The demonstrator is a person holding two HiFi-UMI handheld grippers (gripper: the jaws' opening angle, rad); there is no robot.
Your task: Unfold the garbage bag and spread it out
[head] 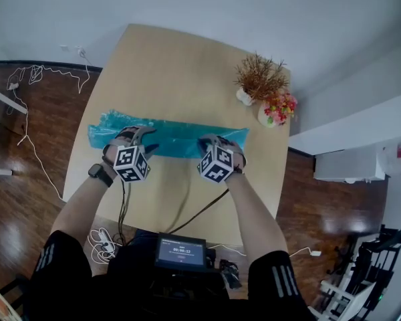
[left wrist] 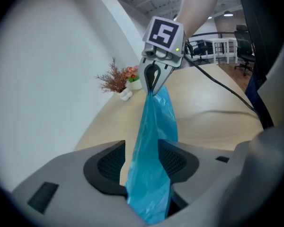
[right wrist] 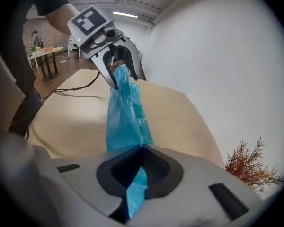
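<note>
- From above, my hands and the marker cubes [head: 131,163] cover the tips of both tongs, so the pinching does not show there.
- My left tongs [left wrist: 142,163] are spread apart. The blue garbage bag [head: 180,138] runs between the two pads, but they do not squeeze it.
- My right tongs [right wrist: 141,167] are pressed together and pinch a fold of the bag.
- In each tongs view the bag's near end drops below the pads, so I cannot see where it stops.
- The bag is a long, narrow strip across the middle of the tan table [head: 187,65], still folded. It stretches from one pair of tongs to the other, and its left end sticks out past my left hand.
- A brown dry plant [head: 259,77] and a pot of flowers [head: 279,107] stand at the table's far right edge, apart from the bag.
- A small screen [head: 180,251] sits at my waist. Its words are too tiny to read.
- Wires [head: 37,79] lie on the wood floor [head: 13,199] at the left.
</note>
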